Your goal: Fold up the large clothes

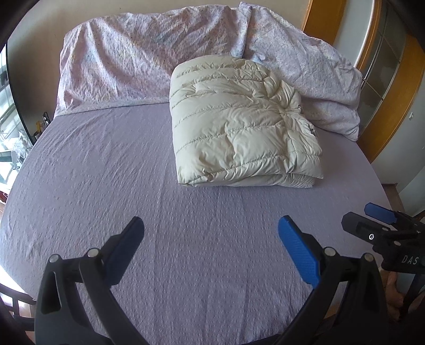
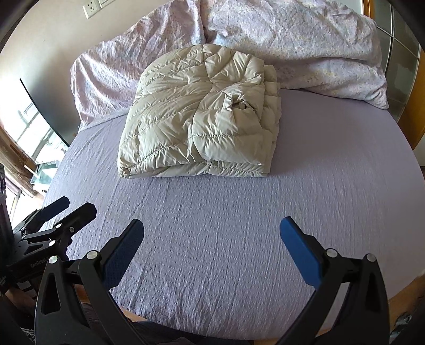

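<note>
A cream quilted down jacket (image 1: 240, 124) lies folded into a thick rectangular bundle on the lilac bed sheet (image 1: 132, 172), toward the head of the bed. The right wrist view shows the same jacket (image 2: 202, 116) with its folded edge facing me. My left gripper (image 1: 211, 228) hovers open over the bare sheet, well short of the jacket, with nothing between its fingers. My right gripper (image 2: 212, 231) is likewise open and empty above the sheet (image 2: 332, 172) near the foot edge. Each gripper appears in the other's view: the right gripper (image 1: 382, 220) at the right, the left gripper (image 2: 66, 209) at the left.
Two crumpled floral pillows (image 1: 148, 61) (image 1: 313, 79) lean against the wall behind the jacket. A wooden-framed glass door (image 1: 385, 66) stands at the right. A window (image 2: 34, 124) lies to the left. A wall socket (image 2: 91, 8) is above the pillows.
</note>
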A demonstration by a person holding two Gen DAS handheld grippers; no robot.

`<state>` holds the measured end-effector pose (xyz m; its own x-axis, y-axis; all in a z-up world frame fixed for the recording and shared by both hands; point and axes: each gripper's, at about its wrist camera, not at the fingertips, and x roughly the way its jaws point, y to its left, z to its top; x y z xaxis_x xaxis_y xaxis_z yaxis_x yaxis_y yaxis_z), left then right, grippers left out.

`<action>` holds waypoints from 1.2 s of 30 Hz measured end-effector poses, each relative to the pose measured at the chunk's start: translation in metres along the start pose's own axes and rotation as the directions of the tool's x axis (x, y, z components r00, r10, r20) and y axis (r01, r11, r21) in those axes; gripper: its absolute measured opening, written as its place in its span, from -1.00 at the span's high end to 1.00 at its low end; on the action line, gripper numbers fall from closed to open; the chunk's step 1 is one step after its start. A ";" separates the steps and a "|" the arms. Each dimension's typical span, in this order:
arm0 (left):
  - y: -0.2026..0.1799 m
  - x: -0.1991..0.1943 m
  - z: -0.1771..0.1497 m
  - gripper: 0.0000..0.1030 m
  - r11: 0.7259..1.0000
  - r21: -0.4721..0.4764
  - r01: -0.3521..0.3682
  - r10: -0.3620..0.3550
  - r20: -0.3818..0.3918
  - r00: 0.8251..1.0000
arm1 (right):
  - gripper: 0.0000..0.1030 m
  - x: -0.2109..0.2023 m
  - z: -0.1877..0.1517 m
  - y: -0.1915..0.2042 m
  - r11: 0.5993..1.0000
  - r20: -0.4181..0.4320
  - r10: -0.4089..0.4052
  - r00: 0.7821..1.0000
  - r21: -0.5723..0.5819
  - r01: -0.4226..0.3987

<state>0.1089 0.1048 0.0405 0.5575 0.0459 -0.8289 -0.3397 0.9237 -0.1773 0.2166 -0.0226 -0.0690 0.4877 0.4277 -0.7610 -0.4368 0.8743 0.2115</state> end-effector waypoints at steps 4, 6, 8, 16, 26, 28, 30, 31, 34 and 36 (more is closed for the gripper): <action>0.000 0.000 0.000 -0.95 1.000 -0.002 0.002 -0.002 0.002 1.000 | -0.97 -0.001 0.001 0.000 1.000 0.005 0.006 1.000 -0.002 -0.006; 0.000 0.000 0.000 -0.95 1.000 -0.002 0.001 -0.001 0.001 1.000 | -0.97 -0.001 0.002 -0.001 1.000 0.007 0.010 1.000 -0.003 -0.010; 0.000 0.000 0.000 -0.95 1.000 -0.002 0.003 -0.003 0.003 1.000 | -0.97 -0.001 0.002 -0.001 1.000 0.010 0.014 1.000 -0.003 -0.014; 0.000 0.000 0.002 -0.95 1.000 -0.003 0.009 -0.009 0.007 1.000 | -0.97 0.000 0.001 -0.001 1.000 0.011 0.016 1.000 0.002 -0.016; 0.002 0.001 0.001 -0.95 1.000 -0.008 0.029 -0.029 0.008 1.000 | -0.97 0.000 0.001 -0.001 1.000 0.009 0.018 1.000 0.000 -0.018; 0.002 0.001 0.000 -0.95 0.999 -0.008 0.031 -0.031 0.009 0.999 | -0.97 0.000 0.001 -0.001 1.000 0.009 0.018 1.000 -0.001 -0.018; 0.002 0.001 0.000 -0.95 0.999 -0.009 0.031 -0.031 0.009 0.999 | -0.97 0.000 0.001 -0.001 1.000 0.010 0.018 1.000 -0.002 -0.018; 0.001 0.001 0.000 -0.95 1.000 -0.009 0.030 -0.030 0.009 1.000 | -0.97 0.000 0.001 -0.001 1.000 0.009 0.019 1.000 -0.002 -0.019; 0.001 0.001 0.000 -0.95 1.000 -0.009 0.030 -0.030 0.009 1.000 | -0.97 0.000 0.000 -0.001 1.000 0.008 0.019 1.000 -0.002 -0.019; 0.001 0.001 0.000 -0.95 1.000 -0.008 0.029 -0.029 0.011 1.000 | -0.97 0.000 0.000 -0.001 1.000 0.008 0.019 1.000 -0.002 -0.019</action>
<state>0.1092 0.1060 0.0398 0.5751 0.0233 -0.8177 -0.3293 0.9216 -0.2054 0.2173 -0.0232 -0.0689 0.4853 0.4463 -0.7519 -0.4479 0.8654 0.2246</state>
